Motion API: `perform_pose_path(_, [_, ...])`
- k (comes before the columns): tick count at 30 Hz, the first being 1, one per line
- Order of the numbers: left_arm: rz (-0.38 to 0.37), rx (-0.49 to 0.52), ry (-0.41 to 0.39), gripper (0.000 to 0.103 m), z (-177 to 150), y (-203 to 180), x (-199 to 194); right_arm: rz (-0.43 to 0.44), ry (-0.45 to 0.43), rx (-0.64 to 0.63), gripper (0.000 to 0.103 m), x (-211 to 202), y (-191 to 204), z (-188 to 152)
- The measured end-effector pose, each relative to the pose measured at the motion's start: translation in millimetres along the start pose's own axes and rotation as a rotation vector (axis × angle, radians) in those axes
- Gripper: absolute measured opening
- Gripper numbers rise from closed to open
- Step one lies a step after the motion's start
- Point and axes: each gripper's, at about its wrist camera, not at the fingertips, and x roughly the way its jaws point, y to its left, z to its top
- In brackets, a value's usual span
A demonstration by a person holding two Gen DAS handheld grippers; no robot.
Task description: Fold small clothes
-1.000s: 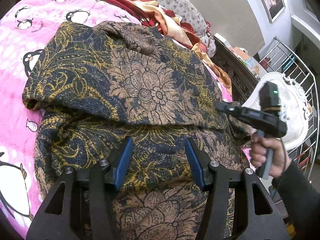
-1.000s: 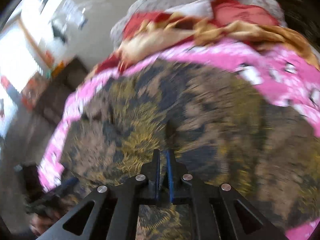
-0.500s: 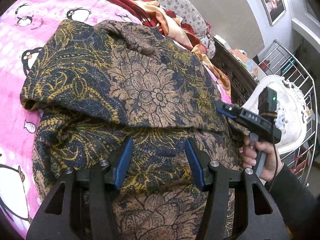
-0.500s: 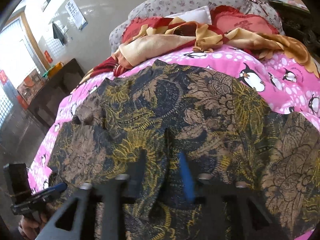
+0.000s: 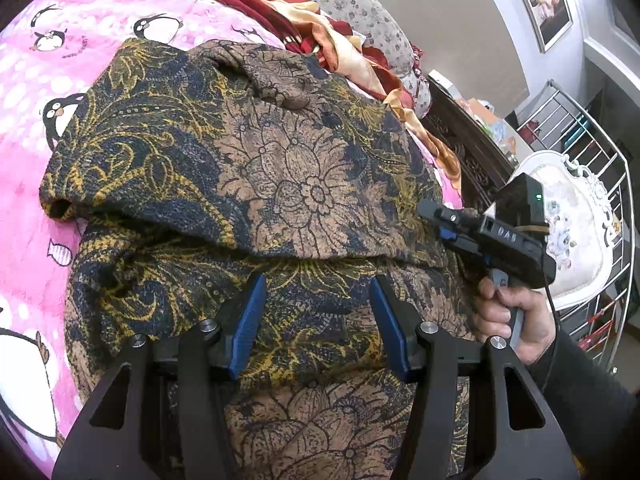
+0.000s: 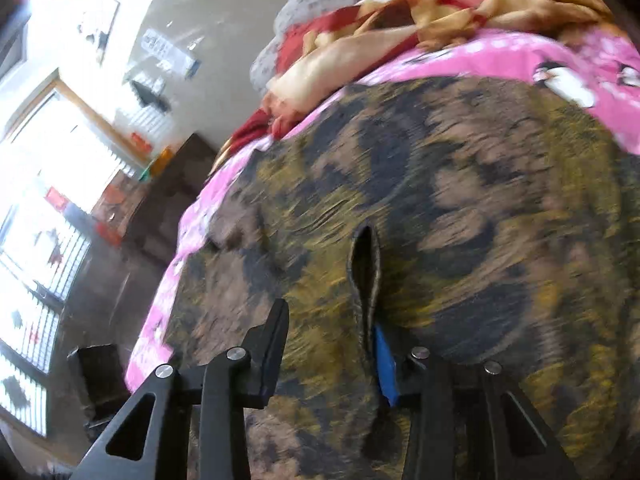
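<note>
Spread wide, my left tool (image 5: 316,320) hangs over the dark floral garment (image 5: 256,184), its blue pads (image 5: 246,324) apart with only cloth showing between them and nothing gripped. From this left wrist view the garment lies across the pink penguin blanket (image 5: 36,128) on the bed, an upper layer folded down so its edge runs across just ahead of my pads. Beyond it a red and gold cloth (image 5: 320,36) is bunched against a grey flowered pillow (image 5: 360,12). At the garment's right edge I see my right tool (image 5: 434,216) from the side, gripped in my right hand (image 5: 512,312); from here I cannot tell how its jaws stand. Behind it are a white ornate chair (image 5: 576,232) and a metal railing (image 5: 600,152). From the right wrist view, blurred, my right tool (image 6: 332,340) is parted, and a raised pleat of the garment (image 6: 460,240) stands just beside the blue pad (image 6: 384,364) of the right-hand finger; whether it touches, I cannot tell. The pink blanket (image 6: 560,56) and the red and gold cloth (image 6: 400,24) lie past the garment, and bright windows (image 6: 44,184) fill the left side.
</note>
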Motion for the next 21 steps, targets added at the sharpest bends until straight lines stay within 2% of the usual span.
perform_pose_path(2, [-0.001,0.0,0.0,0.053,0.0,0.1,-0.1,-0.01,-0.018,0.012,0.005,-7.4,0.2,0.0])
perform_pose_path(6, [-0.003,-0.002,0.0,0.053,-0.2,-0.2,0.1,-0.048,-0.101,0.046,0.004,-42.9,-9.7,-2.6])
perform_pose_path(10, [-0.002,0.0,0.0,0.053,-1.0,-0.6,0.7,-0.204,-0.119,0.125,0.003,-80.1,-47.4,-11.5])
perform_pose_path(13, [-0.003,-0.002,-0.001,0.053,-1.0,0.1,0.8,-0.281,-0.113,0.196,0.003,-101.3,-79.0,-21.2])
perform_pose_path(18, [-0.006,-0.004,-0.003,0.053,-1.6,-0.1,0.2,-0.374,-0.08,0.206,0.003,-97.0,-79.4,-23.4])
perform_pose_path(21, [0.009,-0.001,-0.005,0.054,-2.7,-2.3,-3.4,-0.452,-0.039,0.14,0.003,-82.3,-62.7,-18.6])
